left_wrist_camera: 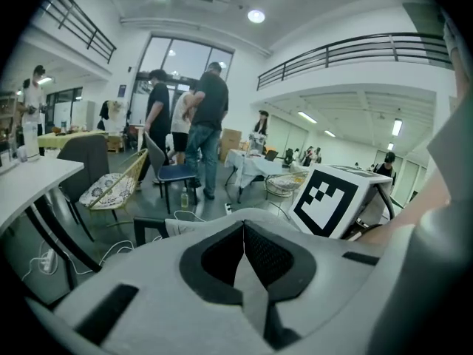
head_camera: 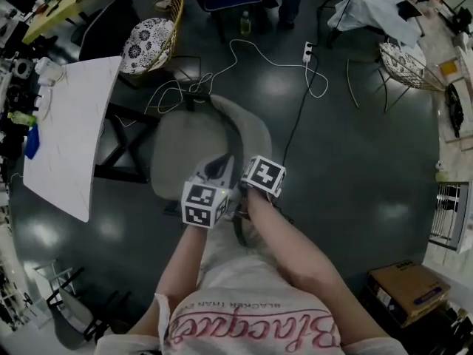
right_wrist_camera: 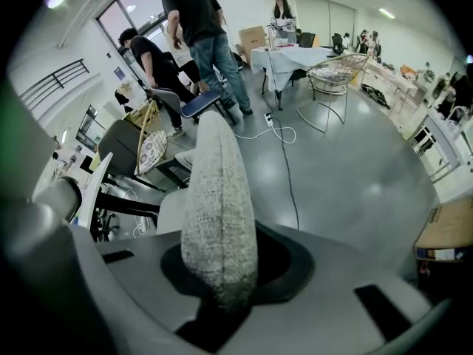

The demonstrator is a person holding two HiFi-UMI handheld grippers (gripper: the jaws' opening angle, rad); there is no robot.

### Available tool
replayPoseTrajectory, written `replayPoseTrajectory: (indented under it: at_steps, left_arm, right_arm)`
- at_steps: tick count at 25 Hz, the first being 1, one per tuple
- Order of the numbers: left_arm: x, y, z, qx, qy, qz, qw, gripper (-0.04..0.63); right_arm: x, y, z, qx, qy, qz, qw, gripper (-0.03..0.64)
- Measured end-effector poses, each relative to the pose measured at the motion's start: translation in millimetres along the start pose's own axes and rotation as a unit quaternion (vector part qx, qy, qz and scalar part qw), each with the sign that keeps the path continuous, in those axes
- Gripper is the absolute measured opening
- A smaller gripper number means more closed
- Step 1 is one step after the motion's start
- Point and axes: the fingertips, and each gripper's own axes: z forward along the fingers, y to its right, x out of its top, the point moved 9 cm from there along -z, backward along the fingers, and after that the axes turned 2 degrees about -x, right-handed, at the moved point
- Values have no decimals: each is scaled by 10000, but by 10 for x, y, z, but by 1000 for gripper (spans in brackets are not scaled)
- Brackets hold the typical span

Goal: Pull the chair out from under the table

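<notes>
Jaws of right gripper (right_wrist_camera: 219,296) clamped on chair (right_wrist_camera: 218,198) backrest; left gripper (left_wrist_camera: 242,234) jaws closed, empty. Seat seems clear of table (head_camera: 70,124); pull nearly done, release next.

I count: 1 grey chair (head_camera: 185,150), 1 wicker chair (head_camera: 177,17) at 11 o'clock, 1 wire chair (head_camera: 403,65) at 2 o'clock, 1 cardboard box (head_camera: 406,291) at 4 o'clock.

The head view is coming out dim, with glare patches shining off the dark floor (head_camera: 355,168) at centre right and lower left. The left gripper view is reading brighter, with ceiling lights (left_wrist_camera: 255,15) glowing at the top and daylight pouring through the window (left_wrist_camera: 174,65). Both gripper views are bending toward black corners. The left hand-held gripper (left_wrist_camera: 242,261) and right hand-held gripper (right_wrist_camera: 222,298) are blurring up close, while the chair back (right_wrist_camera: 218,198) weave is showing crisp.
</notes>
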Motion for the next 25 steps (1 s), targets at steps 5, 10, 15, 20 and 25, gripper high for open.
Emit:
replayPoseTrajectory:
  at_steps: [5,10,15,20,25]
  left_arm:
    - [18,153,88,-180,-11,66,9998,6]
    - [35,261,106,-310,9,163,9994,6]
    - [34,264,-14,-304,21,224,9993,6]
    - [-15,226,-176,-326,32,280,9991,6]
    - [74,233,-323,-430,199,433,9979,6]
  right_arm:
    - [50,249,-58,-42,-5,17,10000,75]
    - [86,376,-55,59,-134,-405,9991,94]
    - [100,418,-93,96,-296,-595,9977,161]
    - [75,342,-327,200,-125,-573,9981,123]
    - [24,374,-600,664,-36,-359,9971,123]
